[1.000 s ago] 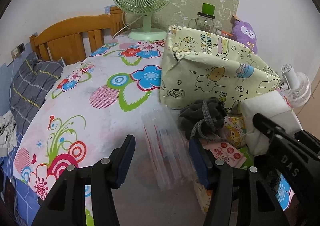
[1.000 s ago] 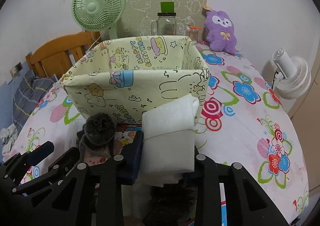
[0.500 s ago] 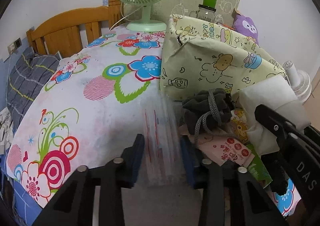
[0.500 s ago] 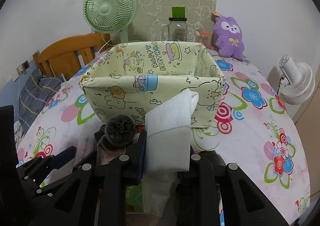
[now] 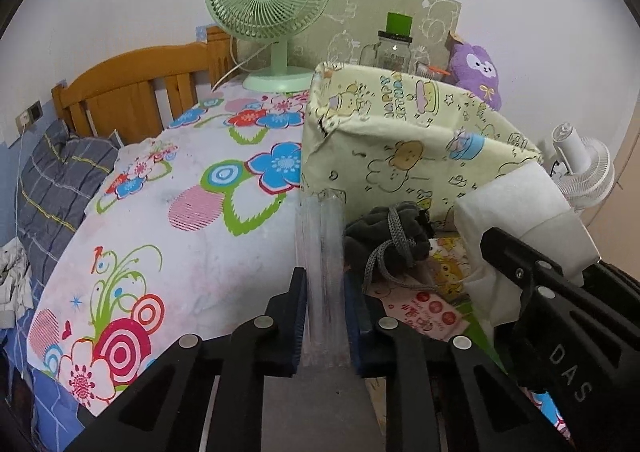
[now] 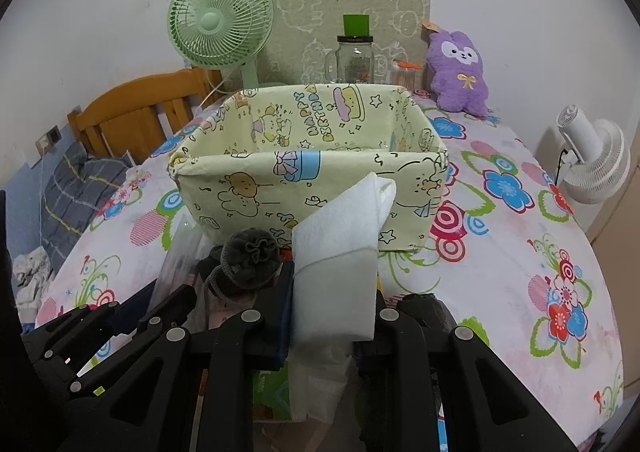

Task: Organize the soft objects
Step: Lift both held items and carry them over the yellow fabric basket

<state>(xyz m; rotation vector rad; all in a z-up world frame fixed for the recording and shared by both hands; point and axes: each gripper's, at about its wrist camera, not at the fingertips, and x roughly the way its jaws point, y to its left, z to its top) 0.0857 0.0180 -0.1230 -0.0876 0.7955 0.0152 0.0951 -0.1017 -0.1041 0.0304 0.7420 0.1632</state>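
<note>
A pale yellow cartoon-print fabric bin [image 6: 304,176] [image 5: 404,156] stands open on the flowered table. My left gripper [image 5: 325,292] is shut on a clear plastic packet [image 5: 322,244], held upright in front of the bin's left corner. My right gripper [image 6: 332,292] is shut on a folded white cloth pack [image 6: 340,248], lifted just before the bin's front wall; it also shows in the left wrist view [image 5: 520,220]. A dark grey drawstring pouch [image 6: 248,256] [image 5: 388,232] lies between the two grippers on printed packets [image 5: 424,304].
A green desk fan [image 6: 220,28], a glass jar with a green lid [image 6: 354,56] and a purple plush [image 6: 458,72] stand behind the bin. A white fan [image 6: 592,160] is at the right edge. A wooden bed frame [image 5: 132,92] and grey plaid bedding [image 5: 56,188] lie left.
My left gripper closed from open onto the clear packet and raised it upright. My right gripper lifted the white cloth pack higher, and the view rose above the bin's front wall.
</note>
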